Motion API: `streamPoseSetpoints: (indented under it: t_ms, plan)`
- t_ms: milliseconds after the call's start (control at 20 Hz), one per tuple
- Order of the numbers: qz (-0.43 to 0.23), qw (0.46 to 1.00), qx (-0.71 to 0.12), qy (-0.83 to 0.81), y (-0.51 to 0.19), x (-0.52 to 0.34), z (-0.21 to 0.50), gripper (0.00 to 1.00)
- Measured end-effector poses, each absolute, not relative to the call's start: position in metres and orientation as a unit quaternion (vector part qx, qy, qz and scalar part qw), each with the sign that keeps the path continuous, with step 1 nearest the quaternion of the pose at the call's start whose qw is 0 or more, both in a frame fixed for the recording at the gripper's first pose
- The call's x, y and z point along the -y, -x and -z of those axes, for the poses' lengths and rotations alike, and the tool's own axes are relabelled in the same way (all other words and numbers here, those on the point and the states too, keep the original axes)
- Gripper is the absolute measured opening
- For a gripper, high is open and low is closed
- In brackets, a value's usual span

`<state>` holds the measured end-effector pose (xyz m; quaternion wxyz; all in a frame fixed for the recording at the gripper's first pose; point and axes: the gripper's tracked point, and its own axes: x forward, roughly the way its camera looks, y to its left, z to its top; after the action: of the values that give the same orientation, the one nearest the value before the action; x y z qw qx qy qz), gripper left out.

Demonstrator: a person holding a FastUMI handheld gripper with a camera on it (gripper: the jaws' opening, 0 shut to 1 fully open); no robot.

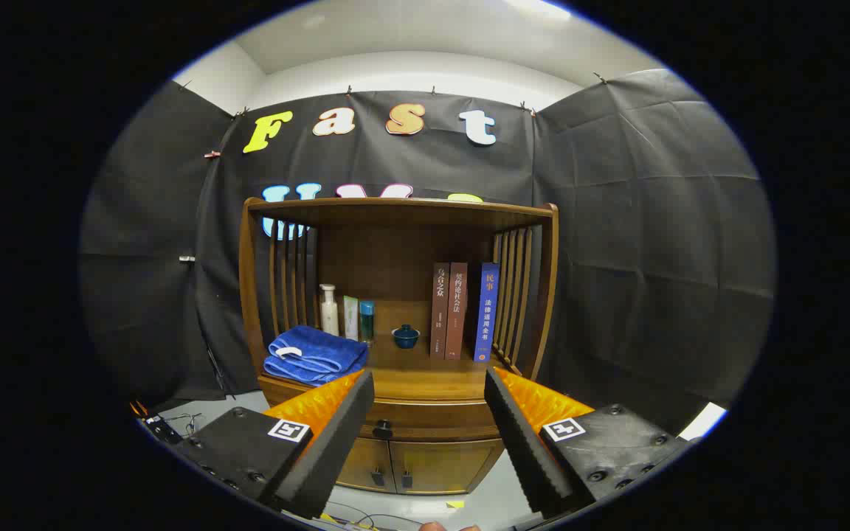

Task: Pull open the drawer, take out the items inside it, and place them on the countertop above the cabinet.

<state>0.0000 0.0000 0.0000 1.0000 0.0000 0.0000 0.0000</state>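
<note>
We hold the gripper [429, 383] with its fingers spread wide apart, grasping nothing. Between them and a little beyond stands a wooden cabinet [399, 295]. Its drawer [425, 420] is closed, with a dark knob [383, 428] near the left finger. On the countertop [425, 376] above, we see a folded blue towel [314, 355], three bottles [347, 316], a small lidded cup [405, 336] and three upright books [463, 311].
</note>
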Motion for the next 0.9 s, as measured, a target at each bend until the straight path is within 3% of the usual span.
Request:
streamPoseSetpoints:
  t_ms: [900]
  plan:
    - [0.004,1.0,0.005,-0.003,0.009,0.003,-0.007,0.99]
